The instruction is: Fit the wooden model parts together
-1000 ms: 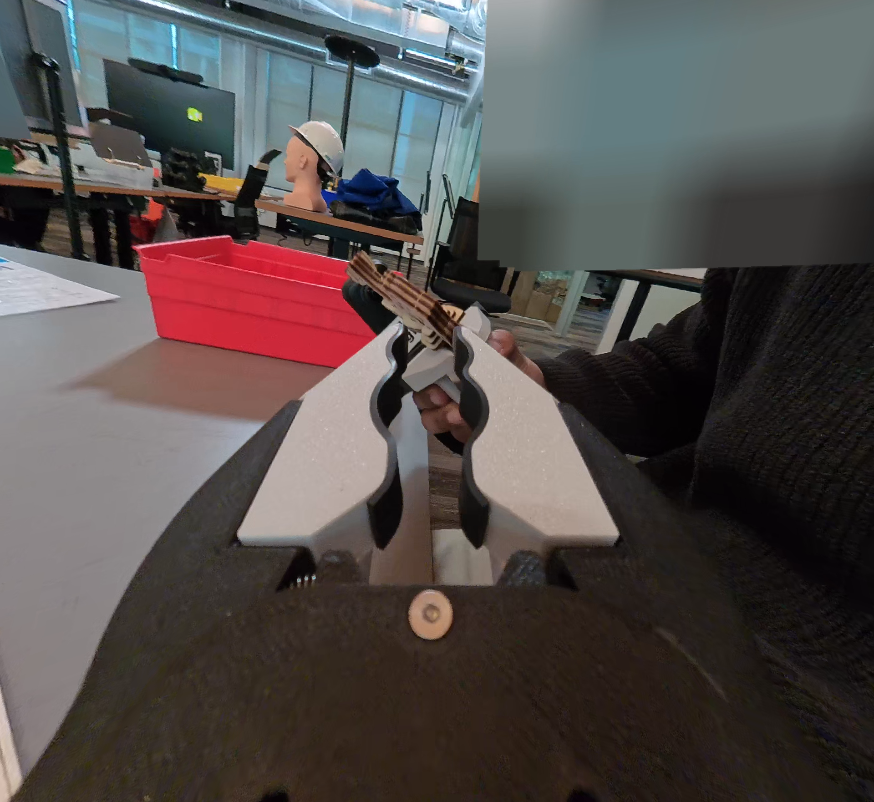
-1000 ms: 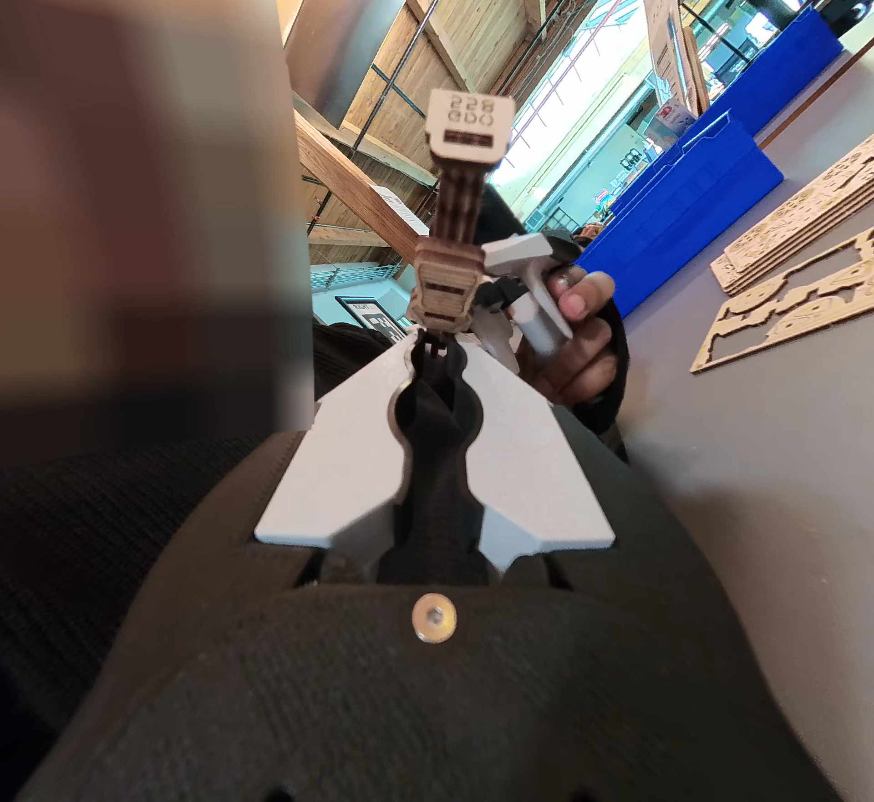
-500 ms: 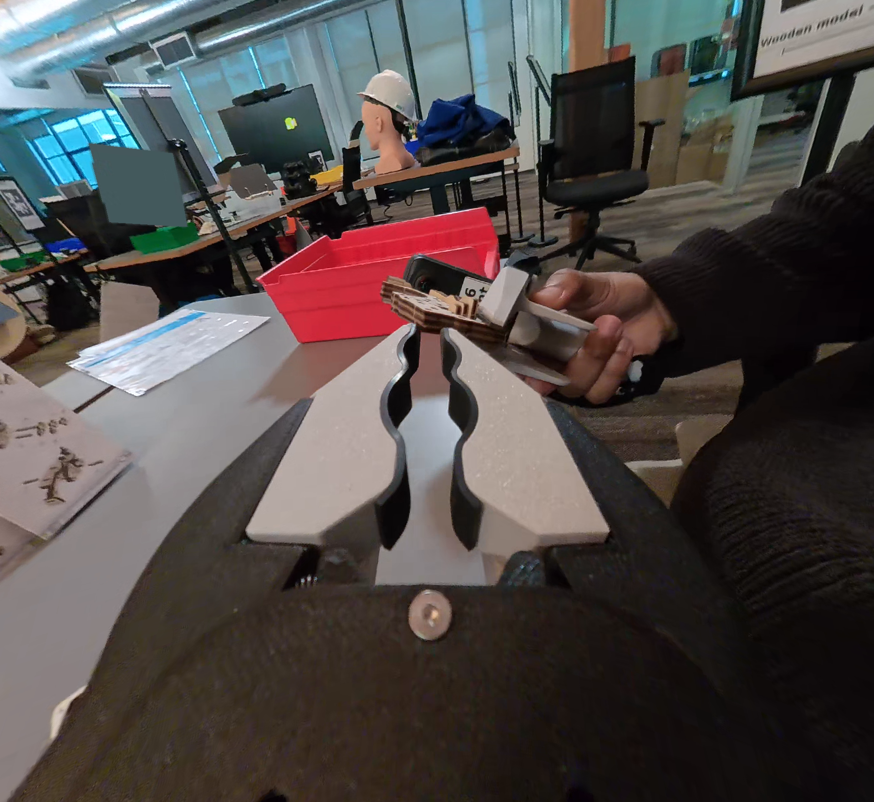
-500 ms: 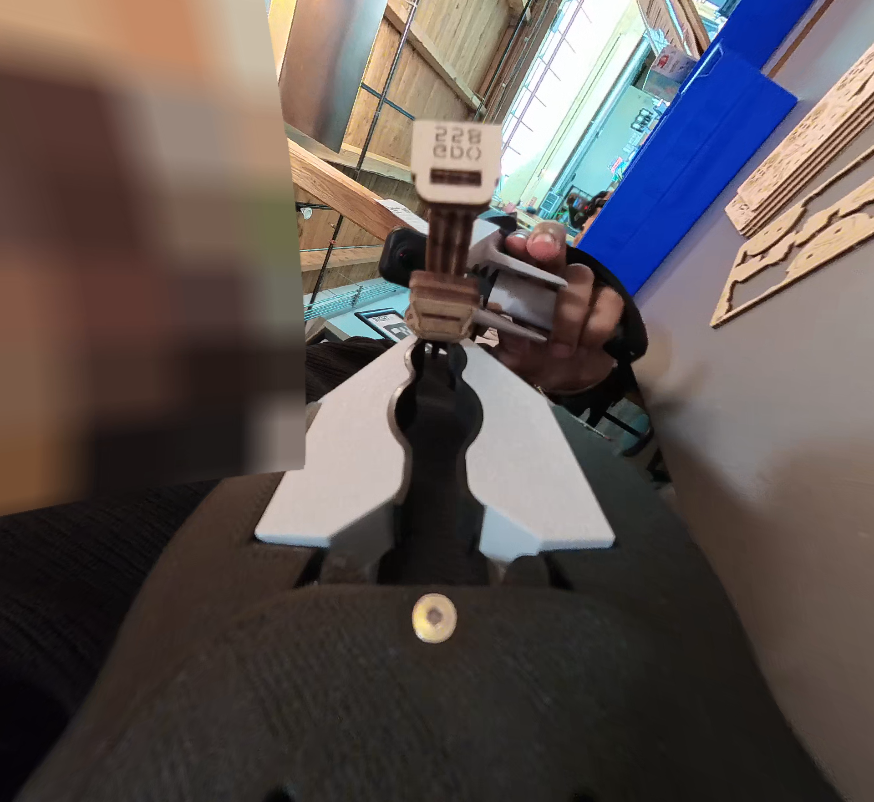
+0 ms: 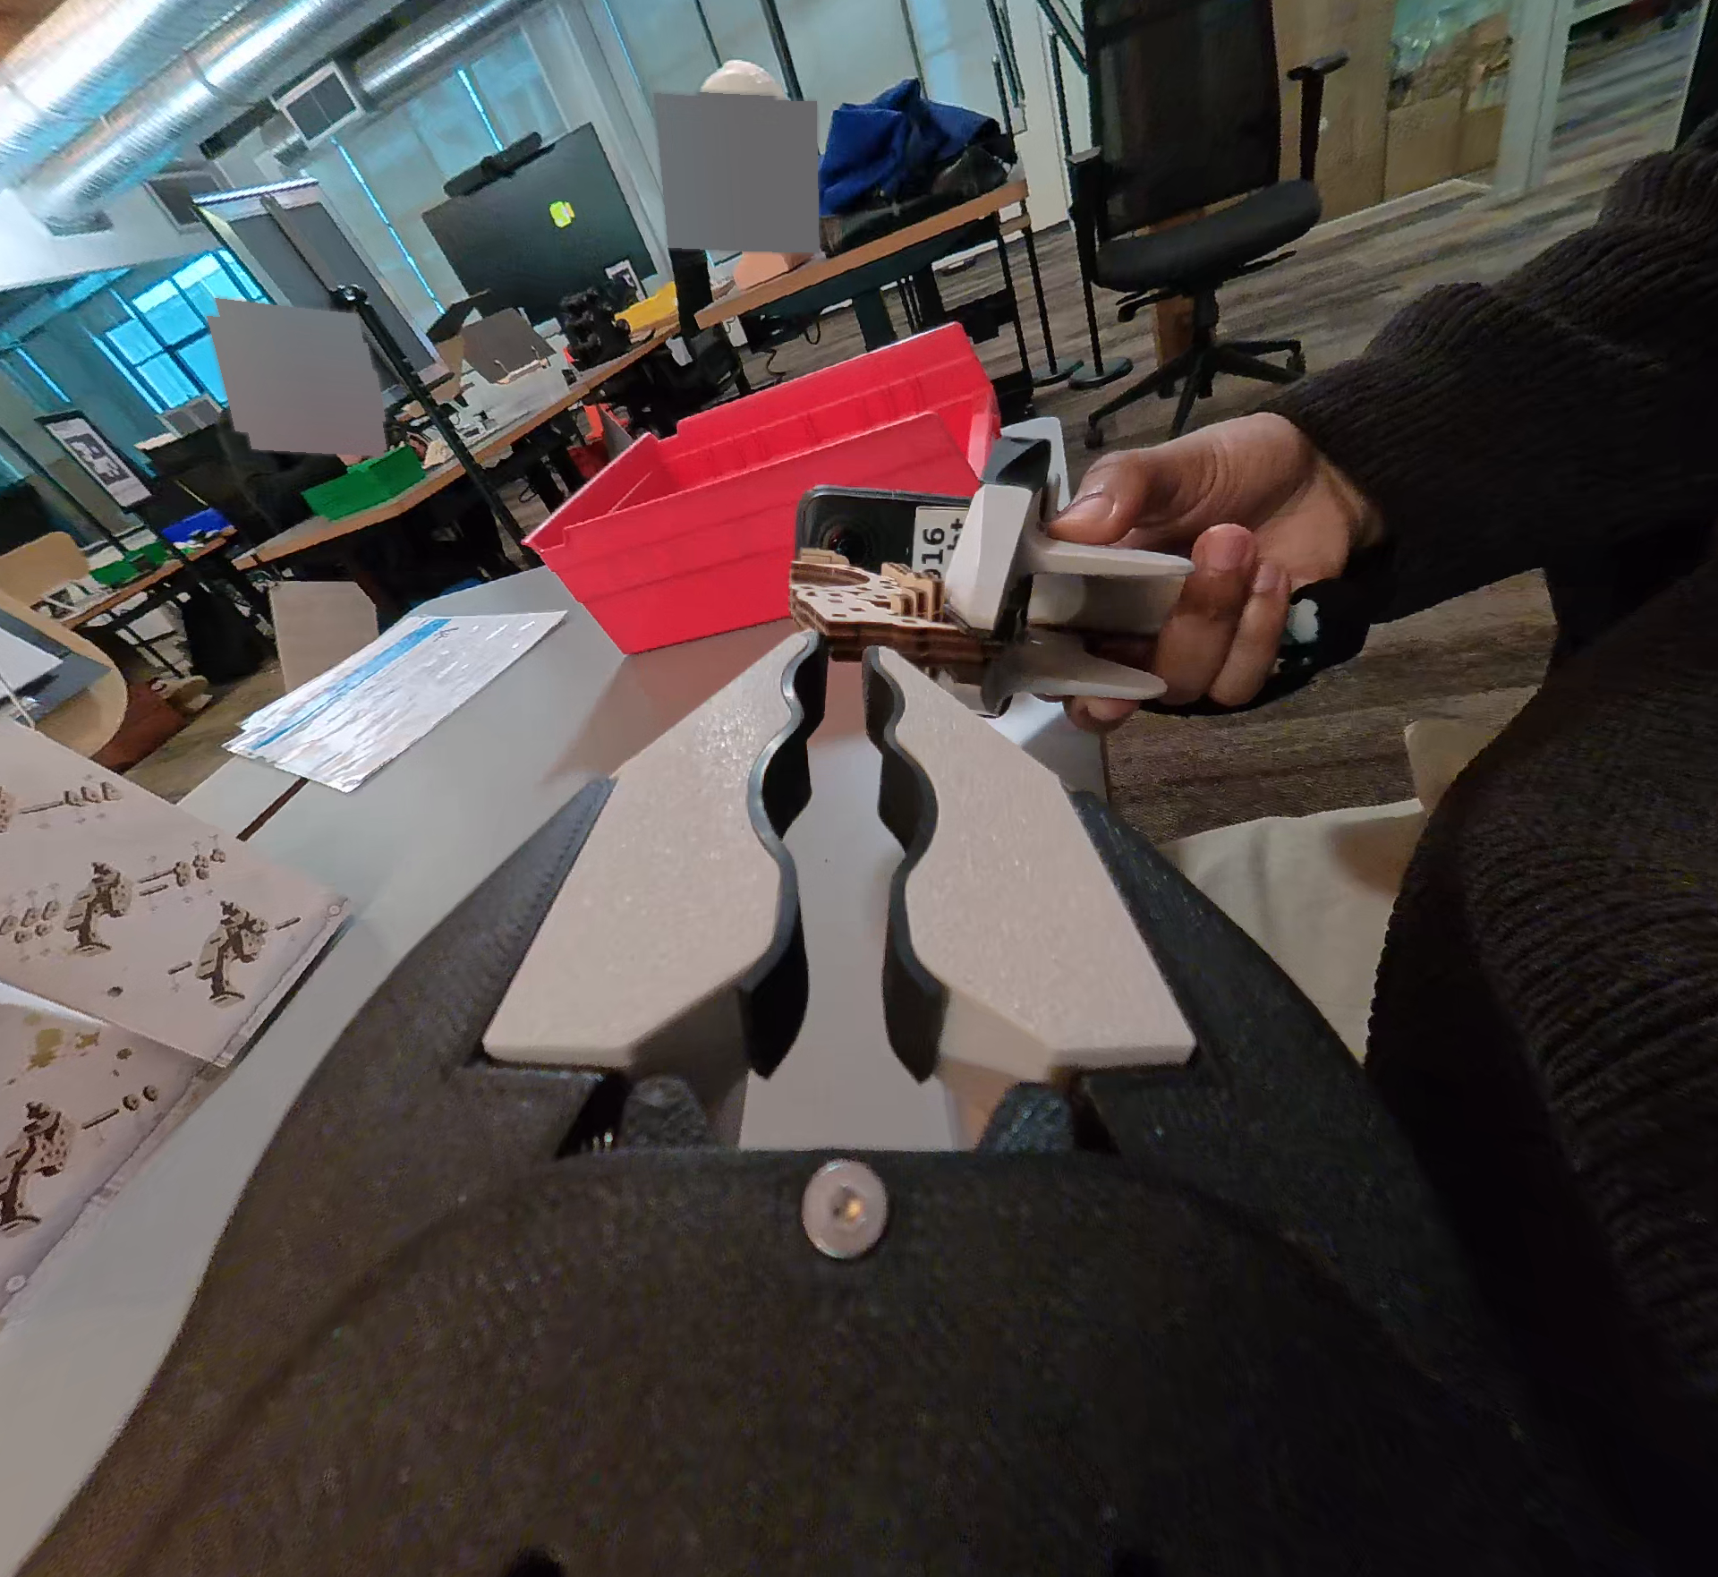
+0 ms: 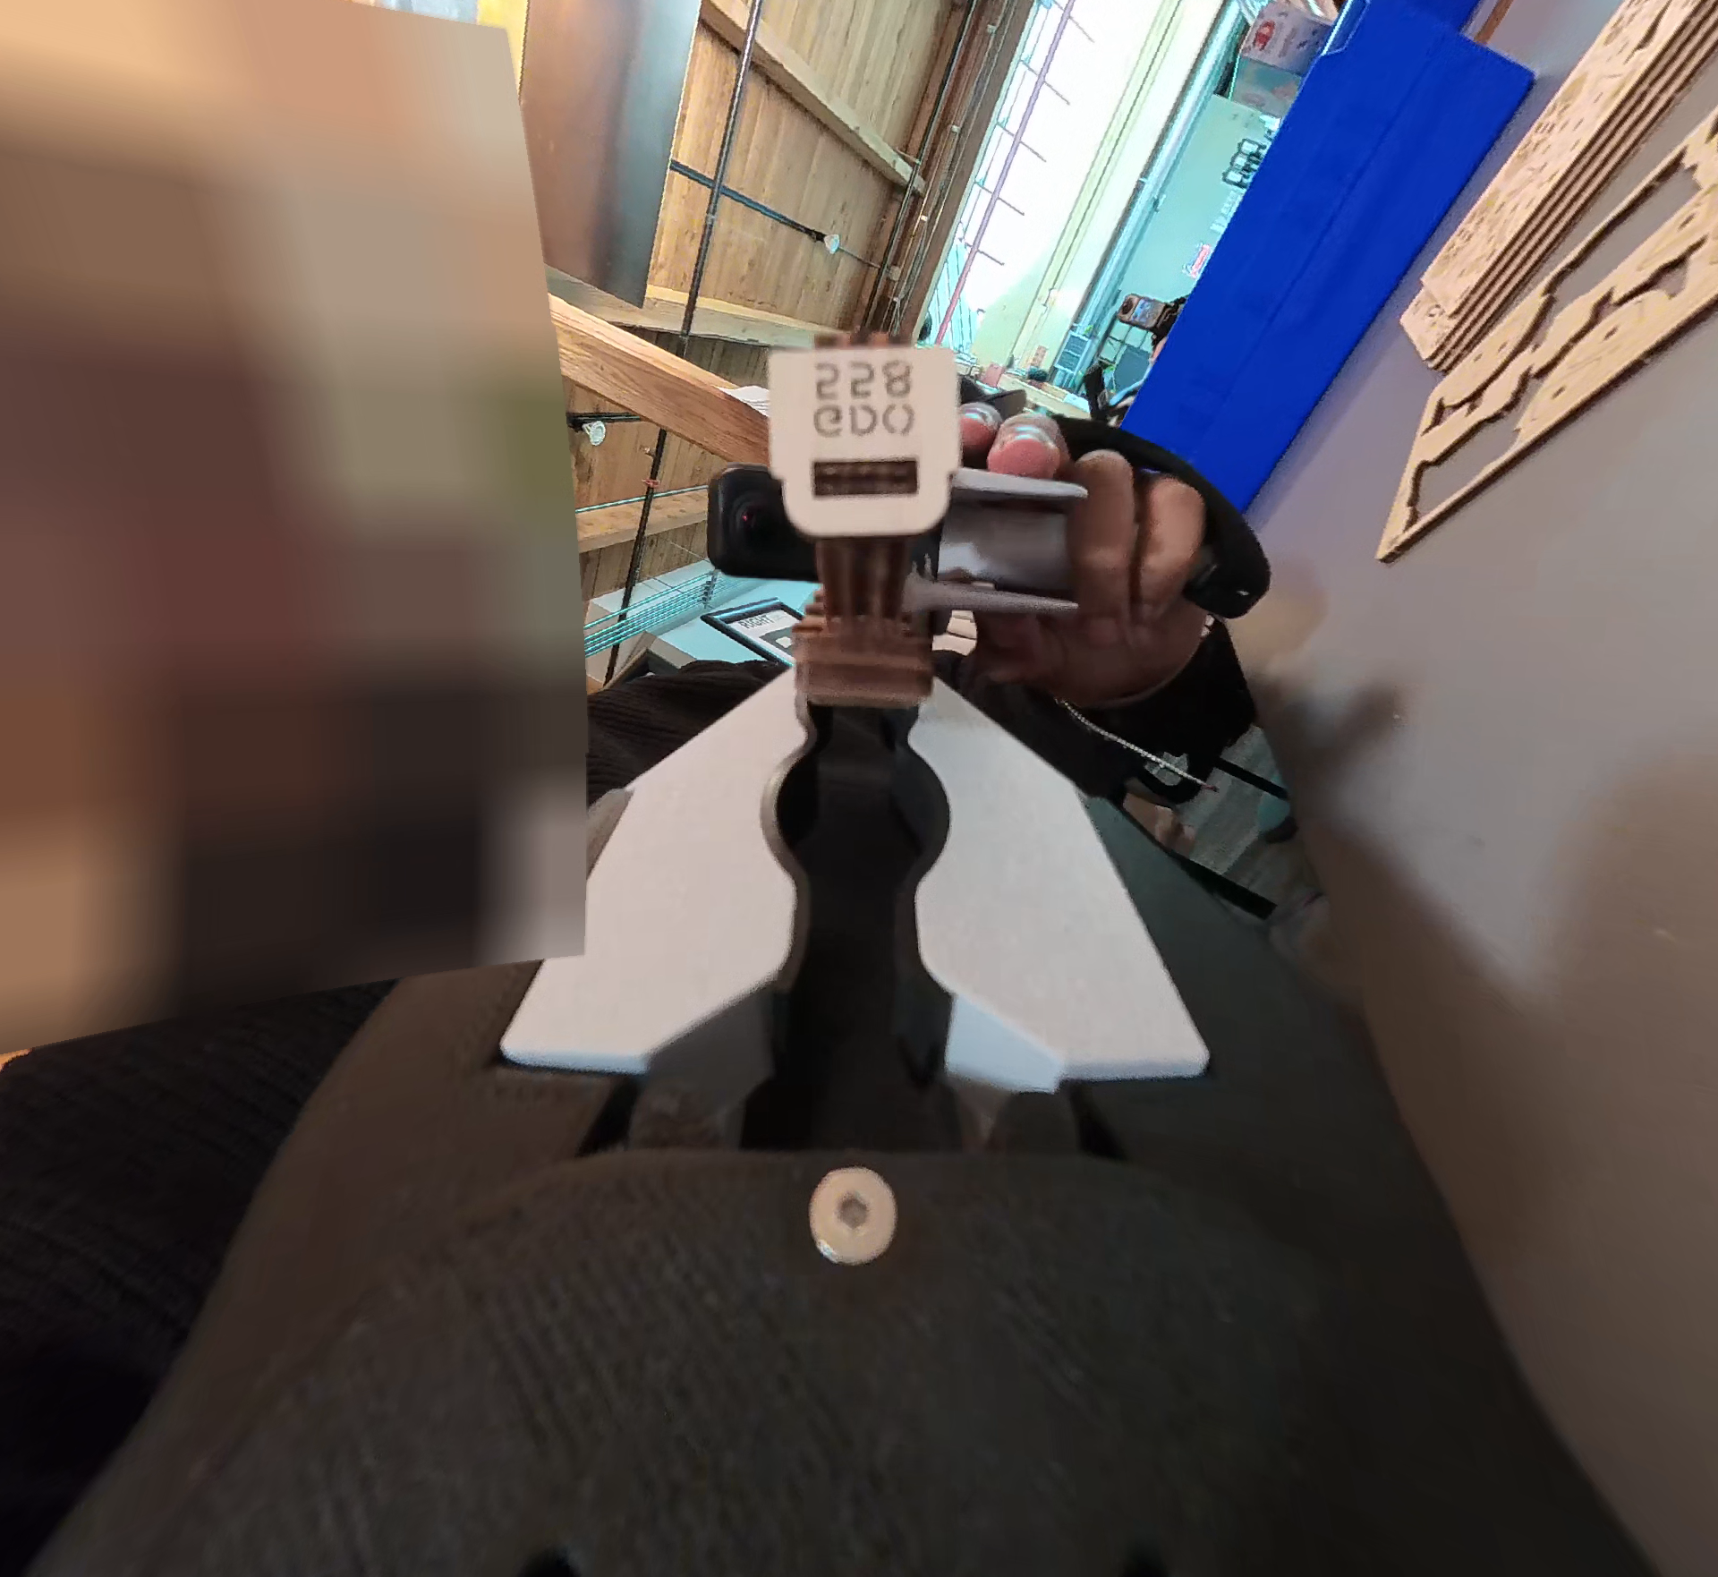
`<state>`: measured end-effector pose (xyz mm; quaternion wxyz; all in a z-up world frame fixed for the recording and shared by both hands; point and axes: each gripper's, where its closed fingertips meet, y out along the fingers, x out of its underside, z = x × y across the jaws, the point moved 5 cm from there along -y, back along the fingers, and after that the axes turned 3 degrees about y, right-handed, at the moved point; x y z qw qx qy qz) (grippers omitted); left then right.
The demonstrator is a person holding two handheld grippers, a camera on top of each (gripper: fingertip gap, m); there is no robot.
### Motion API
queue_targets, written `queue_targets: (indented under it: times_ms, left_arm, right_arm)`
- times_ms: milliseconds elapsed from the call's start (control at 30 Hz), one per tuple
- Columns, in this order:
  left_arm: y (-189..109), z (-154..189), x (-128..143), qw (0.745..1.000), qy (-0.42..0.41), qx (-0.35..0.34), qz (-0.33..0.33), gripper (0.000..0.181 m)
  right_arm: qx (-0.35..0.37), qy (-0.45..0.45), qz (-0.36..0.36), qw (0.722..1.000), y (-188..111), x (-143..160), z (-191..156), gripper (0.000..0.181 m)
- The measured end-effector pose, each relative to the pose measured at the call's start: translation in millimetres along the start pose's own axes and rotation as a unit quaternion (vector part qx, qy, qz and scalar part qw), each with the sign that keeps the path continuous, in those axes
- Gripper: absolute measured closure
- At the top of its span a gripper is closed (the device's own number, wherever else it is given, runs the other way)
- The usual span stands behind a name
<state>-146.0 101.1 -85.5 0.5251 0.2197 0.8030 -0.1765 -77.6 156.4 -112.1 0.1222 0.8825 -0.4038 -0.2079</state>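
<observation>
**Take a second hold on the model before pressing anything home**

The wooden model (image 6: 865, 658), a small stack of laser-cut layers, is held in the air above the worktop (image 5: 307, 835). It is pinched at its base between the pressed-in fingers of the right gripper (image 6: 865, 700). The left gripper (image 5: 841, 658) has its fingers spread by a narrow gap with nothing between them, and its tips sit just under the model's free end. Whether they touch the wood, I cannot tell.

The step in hand looks like a second grasp. To do it well, square the left fingers to the flat faces of the layers, not the notched edges, so that closing squeezes the stack instead of skewing it. Keep the right hold firm and still while the left closes slowly. Thin plywood tabs will likely snap if twisted, so any push should run straight along the slot.

Spare part sheets (image 6: 1580, 249) lie on the worktop by the blue bin (image 6: 1348, 184) — the red bin (image 5: 772, 500) stands beyond the model.
</observation>
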Motion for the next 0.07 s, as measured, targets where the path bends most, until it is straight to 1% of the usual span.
queue_targets:
  times_ms: [33,67]
  left_arm:
    - [-0.2,-0.2,-0.1,1.0,-0.003,0.004,0.0,0.175]
    - [-0.3,-0.4,-0.2,1.0,-0.005,0.006,0.0,0.175]
  right_arm:
    - [-0.001,0.002,-0.001,1.0,0.1,0.2,0.1,0.173]
    - [-0.002,0.003,0.0,1.0,0.3,0.4,0.1,0.173]
